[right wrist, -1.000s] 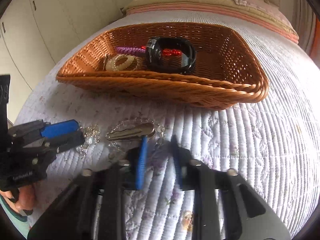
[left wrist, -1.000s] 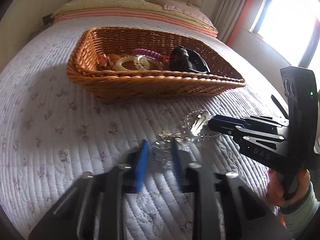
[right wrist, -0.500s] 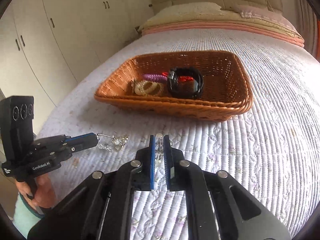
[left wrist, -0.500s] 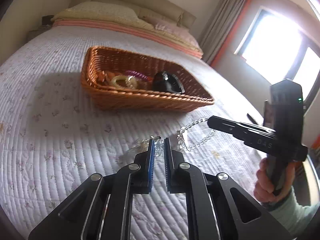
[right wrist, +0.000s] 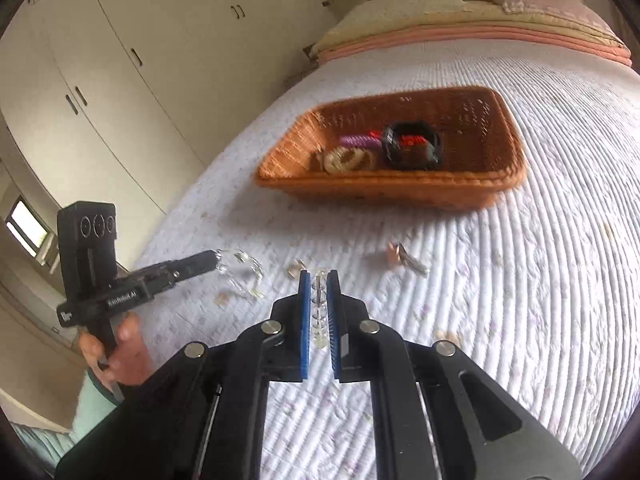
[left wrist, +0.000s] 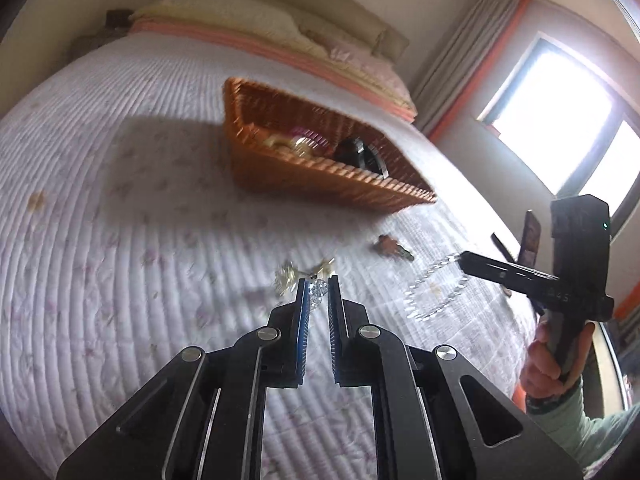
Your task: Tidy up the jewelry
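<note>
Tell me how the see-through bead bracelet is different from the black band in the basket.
The bead bracelet is clear; the black band is dark with red bits. The bead bracelet is pinched in the right claw; the black band lies in the wicker basket. The bead bracelet looks thin, the black band chunky. Both are loops.

Bed (right wrist: 540, 280), covered by a pale quilted spread with a faint flower print. A wicker basket (right wrist: 384, 188) rests on the spread toward 12 o'clock in the right wrist view. A small clip (right wrist: 404, 260) lies on the quilt at 6 o'clock from the basket, well apart from it. Pillows (right wrist: 460, 12) and folded pink bedding (right wrist: 480, 38) lie at the far end.
</note>
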A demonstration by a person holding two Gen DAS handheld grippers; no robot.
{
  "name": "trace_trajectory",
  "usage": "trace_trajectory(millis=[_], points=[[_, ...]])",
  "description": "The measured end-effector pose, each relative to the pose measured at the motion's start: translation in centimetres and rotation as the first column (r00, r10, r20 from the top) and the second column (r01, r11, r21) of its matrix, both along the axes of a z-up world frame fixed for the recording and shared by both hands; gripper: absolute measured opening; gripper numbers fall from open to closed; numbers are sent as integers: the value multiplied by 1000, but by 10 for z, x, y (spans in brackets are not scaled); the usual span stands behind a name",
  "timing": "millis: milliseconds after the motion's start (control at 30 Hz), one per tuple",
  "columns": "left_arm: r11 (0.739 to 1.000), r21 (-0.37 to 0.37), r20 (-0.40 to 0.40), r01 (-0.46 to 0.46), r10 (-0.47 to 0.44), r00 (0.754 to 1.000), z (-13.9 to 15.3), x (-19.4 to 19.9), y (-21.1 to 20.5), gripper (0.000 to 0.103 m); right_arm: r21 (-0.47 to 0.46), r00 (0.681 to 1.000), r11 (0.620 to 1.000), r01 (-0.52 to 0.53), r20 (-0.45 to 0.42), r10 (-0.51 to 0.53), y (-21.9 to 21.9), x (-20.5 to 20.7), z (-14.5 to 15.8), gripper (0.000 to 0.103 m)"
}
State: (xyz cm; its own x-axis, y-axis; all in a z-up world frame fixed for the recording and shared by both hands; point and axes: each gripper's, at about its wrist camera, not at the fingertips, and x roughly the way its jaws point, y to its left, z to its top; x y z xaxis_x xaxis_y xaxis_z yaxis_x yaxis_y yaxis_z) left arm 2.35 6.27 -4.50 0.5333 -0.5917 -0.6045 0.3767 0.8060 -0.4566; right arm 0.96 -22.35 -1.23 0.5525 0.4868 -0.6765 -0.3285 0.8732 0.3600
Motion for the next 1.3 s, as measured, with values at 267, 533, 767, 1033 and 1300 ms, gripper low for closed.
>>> trace_trajectory(millis=[267,533,767,1033,1300], points=[[995,84,-69,-48,54,996,-24,-12,12,8,-158,992,980,117,-19,-122,-15,-6,-36,7],[994,108,-71,30,-23,997,-23,-36,0,40,-259,993,959,117,-2,-122,-2,-9,-52,11],[980,191,-25,-58,63,998,-14,-21,0,40,-266,992,956,126,5,-129,-2,-10,-48,29],[951,300,-3,-79,83,997,-19,9,-14,38,-335,993,935,119,20,-120,3,-8,-51,29],[930,359,48,-77,65,997,-18,7,-33,21,-440,991,889,129,77,-105,25,-11,-55,29]])
